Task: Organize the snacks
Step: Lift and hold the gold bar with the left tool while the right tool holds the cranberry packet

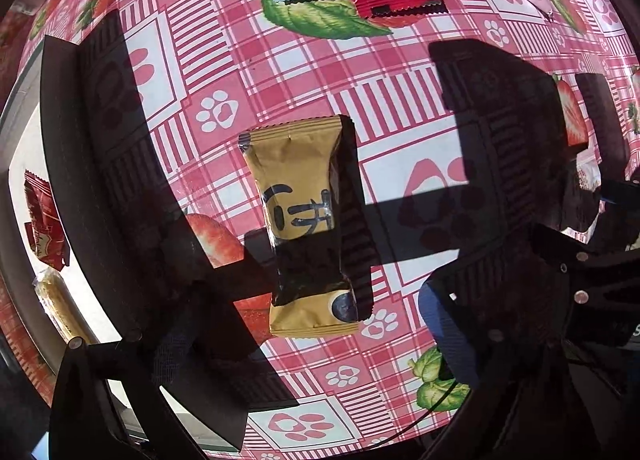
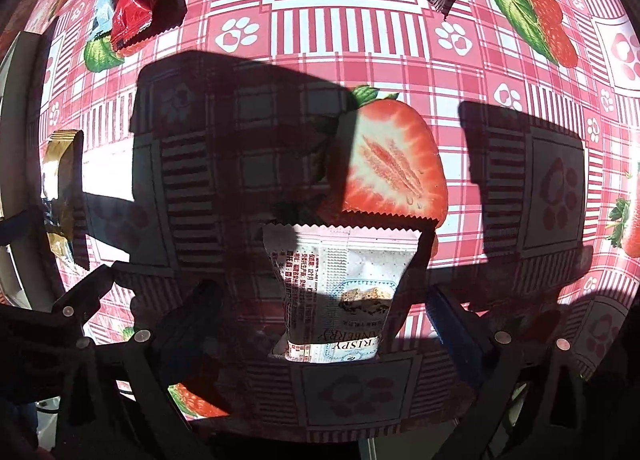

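- The left gripper (image 1: 280, 187) stood released over a glossy gold packet (image 1: 308, 227) lying flat on the checked tablecloth (image 1: 400, 71).
- Only the right view showed the crimped white packet (image 2: 340, 292) between the right gripper's (image 2: 320, 320) released jaws.

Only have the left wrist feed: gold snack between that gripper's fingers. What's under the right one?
Observer: A white snack packet printed "CRISPY", lying flat on the tablecloth.
Operator: Gripped?
Observer: No. The right hand-held gripper is open; the packet lies between its fingers, neither pressing it.
Operator: Orientation?
Observer: One serrated end points away from the camera, toward a halved-strawberry print.
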A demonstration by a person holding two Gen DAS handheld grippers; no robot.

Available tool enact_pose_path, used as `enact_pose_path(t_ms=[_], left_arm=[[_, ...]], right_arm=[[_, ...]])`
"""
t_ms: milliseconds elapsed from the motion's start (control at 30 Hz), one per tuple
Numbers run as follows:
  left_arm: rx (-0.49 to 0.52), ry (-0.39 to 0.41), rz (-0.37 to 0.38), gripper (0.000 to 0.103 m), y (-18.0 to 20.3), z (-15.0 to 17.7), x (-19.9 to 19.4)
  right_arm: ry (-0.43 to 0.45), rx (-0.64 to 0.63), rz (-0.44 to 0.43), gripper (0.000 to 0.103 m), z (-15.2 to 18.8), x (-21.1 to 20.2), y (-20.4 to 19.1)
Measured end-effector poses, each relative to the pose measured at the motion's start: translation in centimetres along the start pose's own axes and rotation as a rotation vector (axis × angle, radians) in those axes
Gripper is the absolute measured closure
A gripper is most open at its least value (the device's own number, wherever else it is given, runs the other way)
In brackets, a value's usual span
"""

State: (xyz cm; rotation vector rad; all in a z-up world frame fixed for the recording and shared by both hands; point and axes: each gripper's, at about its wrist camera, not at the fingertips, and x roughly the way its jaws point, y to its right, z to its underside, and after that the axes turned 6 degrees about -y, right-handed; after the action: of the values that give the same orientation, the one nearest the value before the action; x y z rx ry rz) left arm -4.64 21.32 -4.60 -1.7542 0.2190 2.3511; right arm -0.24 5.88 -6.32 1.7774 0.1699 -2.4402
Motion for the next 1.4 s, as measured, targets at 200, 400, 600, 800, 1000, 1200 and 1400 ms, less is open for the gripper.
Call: enact_pose_path(t_ms=[200,400,600,800,1000,1200,1400], left_arm=[[-0.001,0.000,0.000,0.000,-0.1,0.0,0.0],[-0.002,0.000,0.001,0.000,-0.1,-0.1,-0.2],[-0.004,0.000,0.001,0.000,0.0,-0.1,-0.2],[-0.003,0.000,0.001,0.000,-0.1,-0.1,-0.2],[-0.002,0.000,0.001,0.000,-0.1,-0.1,-0.2],[-0.003,0.000,0.001,0.000,-0.1,-0.1,-0.2],[-0.005,0.000,0.002,0.000,-0.1,-0.1,-0.2]], right_arm=[[0.018,-0.001,0.002,0.000,0.9,-0.2,0.0],[0.032,0.001,0.001,0.000,2.4,0.9,0.5],[0.043,0.002,0.002,0.000,2.3,0.9,0.1],[0.042,0.000,-0.001,0.000,2.3,0.8,0.1],[0.042,-0.001,-0.001,0.000,2.1,0.8,0.2],[0.042,-0.002,-0.001,0.000,2.1,0.8,0.2],[0.043,-0.003,-0.001,0.000,2.0,0.7,0.3]])
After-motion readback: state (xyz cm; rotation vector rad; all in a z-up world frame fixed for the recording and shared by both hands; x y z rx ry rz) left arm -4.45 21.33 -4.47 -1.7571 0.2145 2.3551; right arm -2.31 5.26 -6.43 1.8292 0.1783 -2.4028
